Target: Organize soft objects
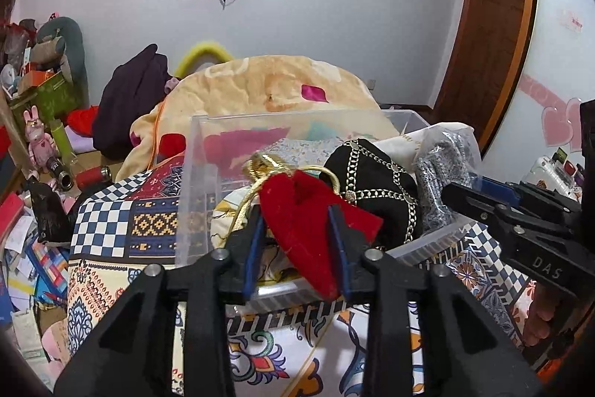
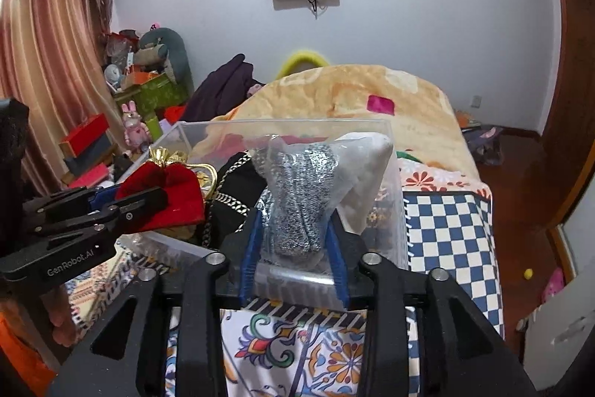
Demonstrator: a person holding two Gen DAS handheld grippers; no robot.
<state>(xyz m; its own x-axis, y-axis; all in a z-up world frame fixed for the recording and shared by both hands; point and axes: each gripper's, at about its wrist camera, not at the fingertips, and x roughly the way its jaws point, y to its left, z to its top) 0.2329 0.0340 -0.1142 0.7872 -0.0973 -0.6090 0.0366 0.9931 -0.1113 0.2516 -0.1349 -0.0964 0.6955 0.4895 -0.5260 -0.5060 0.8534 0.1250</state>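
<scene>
A clear plastic bin (image 1: 197, 151) (image 2: 208, 131) stands on the patterned bedspread, full of soft items. My left gripper (image 1: 297, 214) is shut on a red velvet pouch (image 1: 308, 222) with a gold drawstring, holding it over the bin's near rim; it also shows in the right wrist view (image 2: 163, 192). My right gripper (image 2: 293, 222) is shut on a grey knit item in a clear plastic bag (image 2: 297, 196) at the bin's right end; it also shows in the left wrist view (image 1: 442, 181). A black cloth with chain pattern (image 1: 375, 181) lies between them.
A peach blanket (image 1: 267, 88) is heaped behind the bin with dark clothing (image 1: 130, 99) to its left. Boxes, toys and papers (image 1: 37, 144) clutter the left side. The bed's right edge drops to a wooden floor (image 2: 520, 181). A wooden door (image 1: 491, 36) stands at the right.
</scene>
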